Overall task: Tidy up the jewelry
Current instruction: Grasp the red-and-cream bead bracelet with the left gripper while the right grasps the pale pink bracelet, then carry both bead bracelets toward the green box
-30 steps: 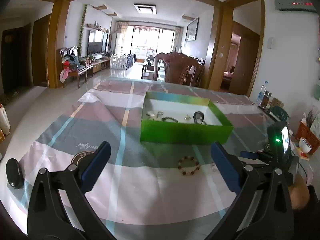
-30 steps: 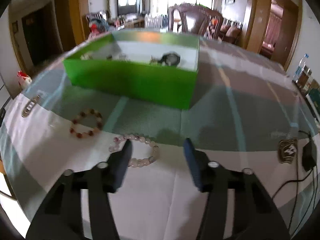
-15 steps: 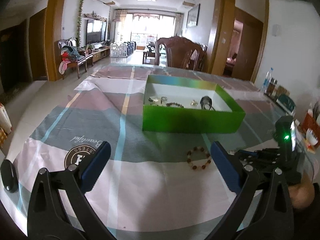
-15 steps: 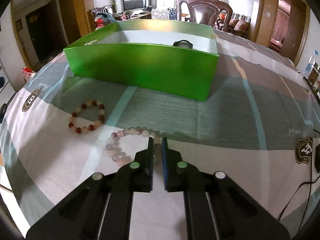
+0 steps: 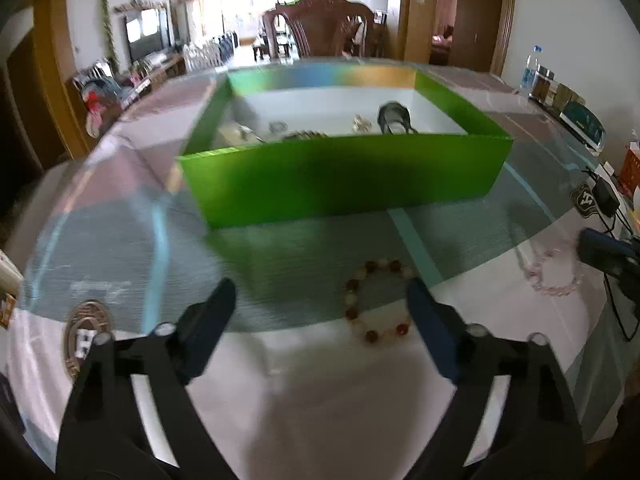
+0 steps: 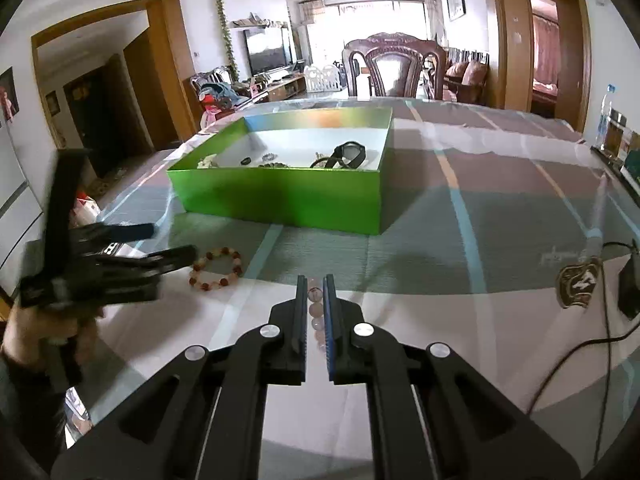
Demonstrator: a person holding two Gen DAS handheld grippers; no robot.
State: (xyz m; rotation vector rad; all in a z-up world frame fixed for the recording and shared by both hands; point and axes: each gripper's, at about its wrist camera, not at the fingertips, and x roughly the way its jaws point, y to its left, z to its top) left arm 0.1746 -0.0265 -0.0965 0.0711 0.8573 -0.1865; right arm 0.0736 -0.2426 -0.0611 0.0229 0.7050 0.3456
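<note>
- Plaid cloth in grey, pink and white, with teal stripes, covers the table [image 6: 500, 208] from edge to edge; a round crest is printed on it at the left [image 5: 86, 334] and a shield-shaped one at the right [image 6: 579, 282]
- Green box [image 6: 288, 194], open at the top and white inside, stands on the cloth beyond both tools
- Inside the box lie a black watch [image 6: 349, 153] toward its right end and several smaller pieces to the watch's left, too small and blurred to name
- Left gripper [image 5: 320, 312] has its blue-padded fingers [image 5: 210, 320] spread wide and holds nothing; it sits low over the cloth on the near side of the box, and in the right wrist view the person's hand [image 6: 44, 328] grips it from behind
- Right gripper [image 6: 315, 286] has its fingers drawn close together, clamped on the pale pink bead bracelet [image 6: 316, 308], whose beads run in a line down the narrow gap
- In the motion-blurred left wrist view that pink bracelet seems to trail from the blue tip at the far right, though I cannot tell if any of it touches the cloth
- Red-and-cream bead bracelet [image 5: 378, 302] lies flat on the cloth in front of the box, between the left tool's open fingers and just inside the right-hand one
- Black adapter [image 6: 629, 294] with its cable rests by the table's right edge
</note>
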